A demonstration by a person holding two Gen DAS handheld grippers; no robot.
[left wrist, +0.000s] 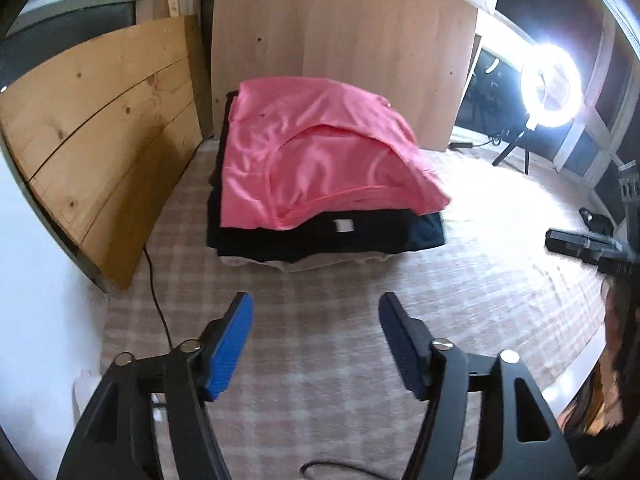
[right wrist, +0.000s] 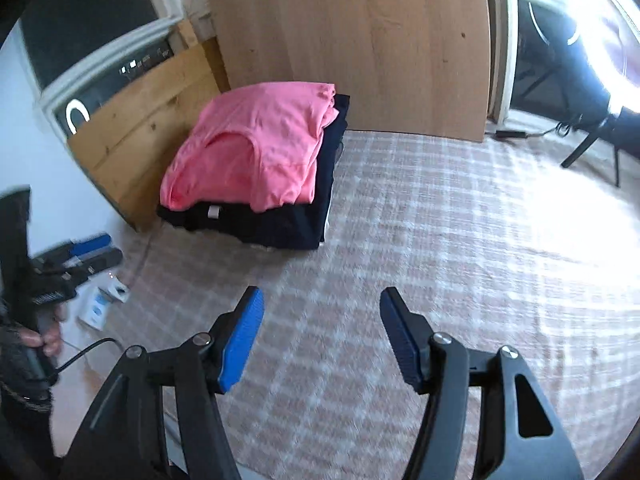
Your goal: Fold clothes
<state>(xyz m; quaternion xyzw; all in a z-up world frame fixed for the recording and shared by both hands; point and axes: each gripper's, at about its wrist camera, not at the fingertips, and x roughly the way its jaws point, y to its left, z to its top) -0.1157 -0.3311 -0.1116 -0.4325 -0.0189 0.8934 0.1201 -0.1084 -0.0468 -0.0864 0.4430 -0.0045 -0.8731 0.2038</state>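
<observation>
2 grippers hang over the checked surface point(left wrist: 320, 320) with nothing between their fingers: the left gripper point(left wrist: 316, 340) and the right gripper point(right wrist: 322, 336) both stand released. Ahead of them, well apart, a folded pink shirt point(left wrist: 312, 152) lies on top of a stack of dark folded clothes point(left wrist: 320, 240), near the wooden boards point(left wrist: 100, 128). A ring light point(left wrist: 550, 86) glares at the right.
</observation>
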